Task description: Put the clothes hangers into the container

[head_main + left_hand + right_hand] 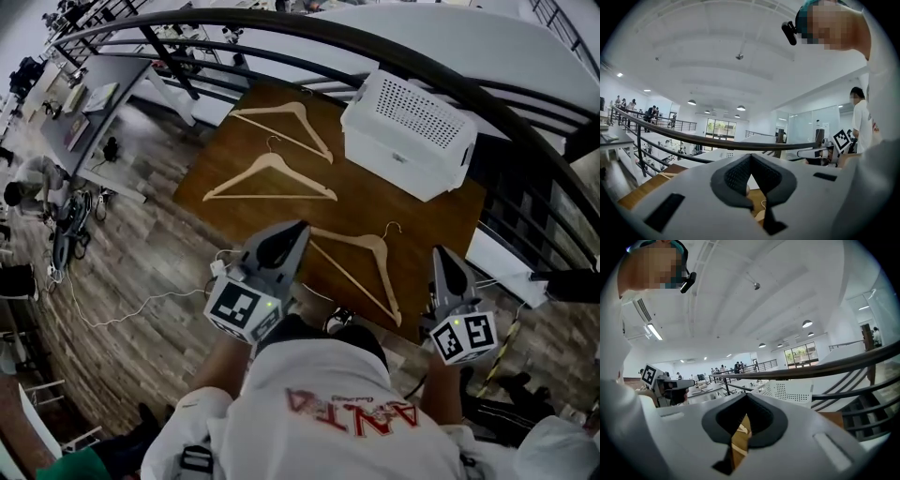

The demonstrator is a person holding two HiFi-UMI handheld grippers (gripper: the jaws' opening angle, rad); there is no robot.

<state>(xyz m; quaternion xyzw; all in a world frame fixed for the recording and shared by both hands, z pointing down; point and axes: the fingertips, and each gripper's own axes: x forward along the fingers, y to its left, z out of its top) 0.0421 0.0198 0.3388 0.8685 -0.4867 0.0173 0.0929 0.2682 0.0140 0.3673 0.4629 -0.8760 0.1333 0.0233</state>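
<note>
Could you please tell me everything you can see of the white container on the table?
The white container is a rectangular, plastic-looking box with rounded corners and a panel of small holes on its broad upper face. It sits at the far right corner of the brown table, close to the railing. Nothing but the table touches it. Its opening is not visible.

On wooden table (412,216): three wooden clothes hangers (281,137) (270,196) (388,281), one white perforated container (410,131). At table's near edge: two grippers, left gripper (298,230) and right gripper (442,253).
</note>
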